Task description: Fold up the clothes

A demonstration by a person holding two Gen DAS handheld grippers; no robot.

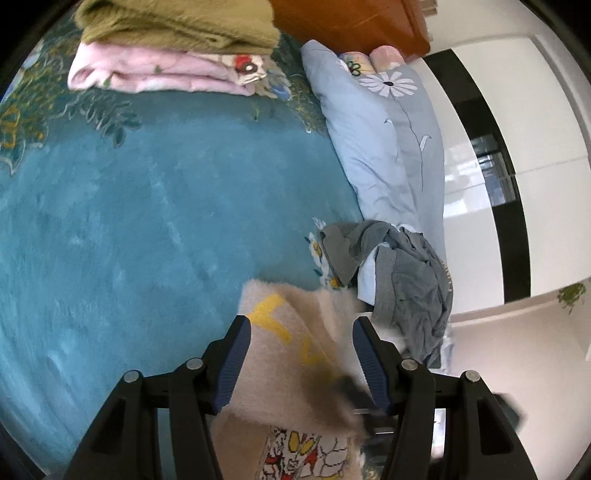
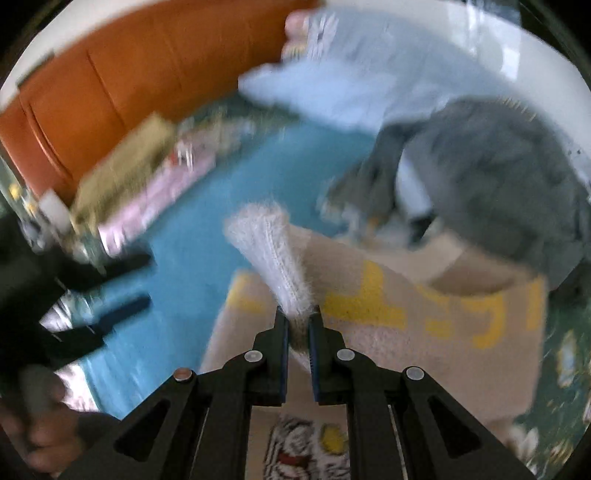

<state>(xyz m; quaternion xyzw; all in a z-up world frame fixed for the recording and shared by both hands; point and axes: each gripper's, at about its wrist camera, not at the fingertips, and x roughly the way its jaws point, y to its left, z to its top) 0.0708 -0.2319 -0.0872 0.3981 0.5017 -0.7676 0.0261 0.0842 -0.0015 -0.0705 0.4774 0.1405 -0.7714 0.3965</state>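
Note:
A fuzzy beige sweater with yellow letters and a cartoon print lies on the teal bed cover. My left gripper is open above it, fingers apart on either side of the cloth. My right gripper is shut on a pinched fold of the beige sweater, lifting a fluffy edge. The left gripper shows blurred at the left of the right wrist view. A crumpled grey garment lies to the right of the sweater; it also shows in the right wrist view.
A folded stack, olive garment on pink garment, sits at the far side of the bed. A light blue floral pillow lies along the right. An orange headboard stands behind. White floor beyond the bed edge.

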